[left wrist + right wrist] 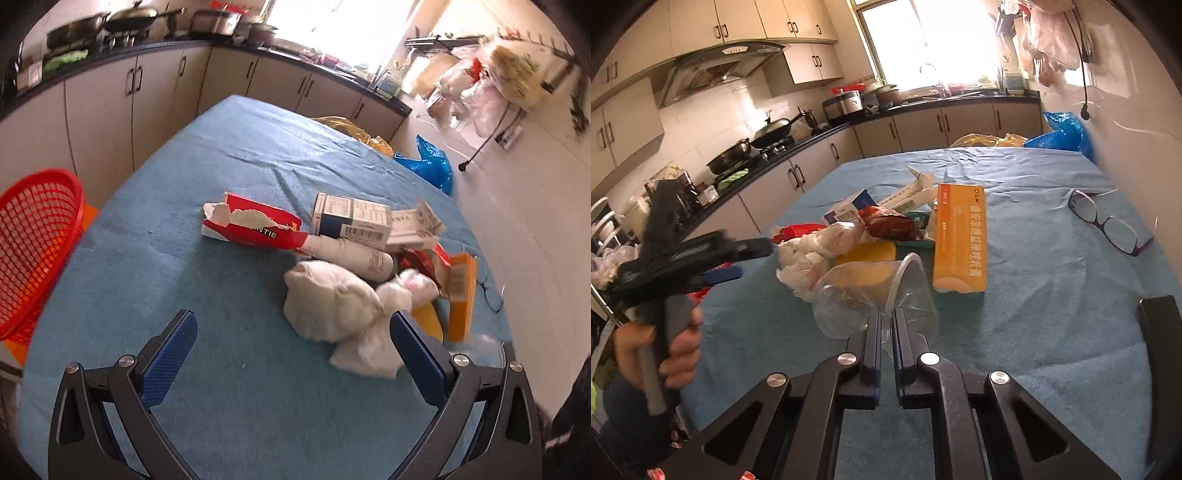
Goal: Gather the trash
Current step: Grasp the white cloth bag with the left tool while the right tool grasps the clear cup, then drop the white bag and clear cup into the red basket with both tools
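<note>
Left wrist view: your left tool (293, 332) is spread wide and holds nothing, hovering over the blue-clothed counter (166, 258). The trash pile sits centre-right: crumpled white tissue (332, 306) nearest, torn red carton (255, 225) behind. Red mesh basket (33, 247) at left edge, likely the drop target.

Right wrist view: your right tool (884, 325) is clamped on the rim of a clear plastic cup (875, 295), lower centre. Orange box (960, 236) just beside; purple glasses (1108, 221) well apart, probably not trash.

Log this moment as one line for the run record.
left gripper: open, above blue cloth near crumpled tissue | right gripper: shut on clear plastic cup rim | red basket: left of table
</note>
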The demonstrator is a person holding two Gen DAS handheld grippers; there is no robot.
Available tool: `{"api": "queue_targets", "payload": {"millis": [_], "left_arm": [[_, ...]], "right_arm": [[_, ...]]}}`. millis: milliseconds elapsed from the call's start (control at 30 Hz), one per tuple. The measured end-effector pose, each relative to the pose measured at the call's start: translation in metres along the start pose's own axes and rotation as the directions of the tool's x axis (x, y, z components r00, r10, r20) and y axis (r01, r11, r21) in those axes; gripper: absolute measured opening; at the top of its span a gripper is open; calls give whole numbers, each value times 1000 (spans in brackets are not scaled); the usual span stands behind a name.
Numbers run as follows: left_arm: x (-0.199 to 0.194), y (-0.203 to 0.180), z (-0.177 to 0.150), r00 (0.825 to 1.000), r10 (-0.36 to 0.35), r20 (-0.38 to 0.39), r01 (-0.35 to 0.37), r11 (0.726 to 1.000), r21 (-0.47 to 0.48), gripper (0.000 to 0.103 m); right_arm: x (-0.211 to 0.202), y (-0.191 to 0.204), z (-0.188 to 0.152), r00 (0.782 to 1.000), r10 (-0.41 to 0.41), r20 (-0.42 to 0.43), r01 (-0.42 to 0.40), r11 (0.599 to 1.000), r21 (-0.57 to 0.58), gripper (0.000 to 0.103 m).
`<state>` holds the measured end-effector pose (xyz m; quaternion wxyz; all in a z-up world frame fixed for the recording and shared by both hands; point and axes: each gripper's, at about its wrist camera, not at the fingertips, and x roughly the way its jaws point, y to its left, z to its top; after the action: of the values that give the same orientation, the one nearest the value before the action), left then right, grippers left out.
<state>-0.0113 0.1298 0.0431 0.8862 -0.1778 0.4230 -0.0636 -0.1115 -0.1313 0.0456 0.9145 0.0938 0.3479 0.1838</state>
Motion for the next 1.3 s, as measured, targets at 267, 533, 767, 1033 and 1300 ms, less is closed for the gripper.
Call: {"api": "queue_targets", "payload": {"millis": [267,533,767,1033,1300], "left_arm": [[31,-13,3,996,-51,-79,52,999,6,59],[15,-29,-20,998,-59,-36,62,994,88,20],[-22,-27,-27,998,-34,62,25,990,136,20],[-57,-21,-32,989,1,147,-25,987,161,20],[-81,-9,-33,981,40,191,-70,986,154,20]], "right_arm": [[-13,-2,-8,998,61,23,-61,998,25,5],[-26,-5,-12,997,67,42,-68,997,42,5],[-34,-2,-10,996,59,69,-62,997,39,5],[-37,11,-5,995,58,80,-59,998,15,5],[-31,29,5,994,85,69,-85,996,-12,5]]}}
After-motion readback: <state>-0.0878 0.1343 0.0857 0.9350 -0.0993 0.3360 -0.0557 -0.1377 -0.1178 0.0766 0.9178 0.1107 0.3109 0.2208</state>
